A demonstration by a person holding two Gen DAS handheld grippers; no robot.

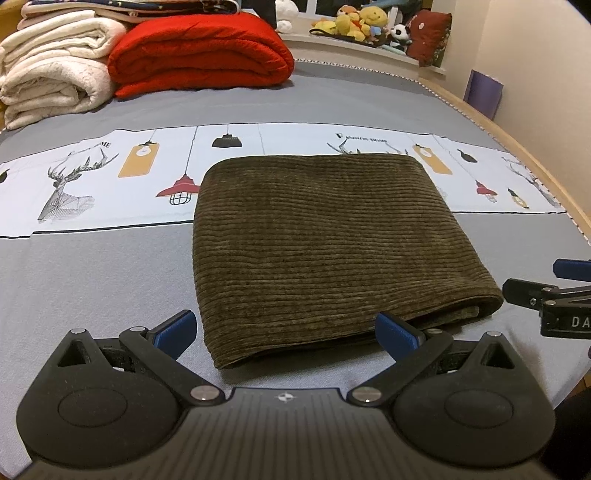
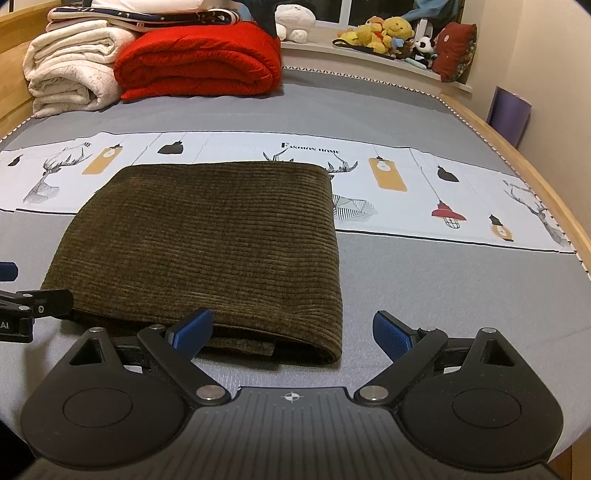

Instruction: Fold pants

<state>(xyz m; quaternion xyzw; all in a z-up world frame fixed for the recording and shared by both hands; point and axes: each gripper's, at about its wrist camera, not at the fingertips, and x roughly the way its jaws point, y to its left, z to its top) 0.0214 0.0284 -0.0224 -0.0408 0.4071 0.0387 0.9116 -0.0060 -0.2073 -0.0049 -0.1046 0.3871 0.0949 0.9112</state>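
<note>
Olive-brown corduroy pants [image 1: 317,243] [image 2: 207,240] lie folded into a flat rectangle on the grey bed sheet, their layered edges facing me. My left gripper [image 1: 288,332] stands open just in front of the near edge, its blue pads [image 1: 177,330] spread wide with nothing between them. My right gripper [image 2: 293,334] is open too, low at the pants' near right corner, gripping nothing. Each gripper shows at the edge of the other's view: the right gripper [image 1: 554,295], the left gripper [image 2: 22,306].
Folded cream blankets [image 1: 55,66] and a red blanket [image 1: 199,51] are stacked at the bed's far left. Plush toys [image 2: 388,33] and a red cushion [image 2: 454,50] sit on the window ledge. The wooden bed frame [image 2: 546,199] runs along the right, with a purple panel [image 2: 508,112] behind it.
</note>
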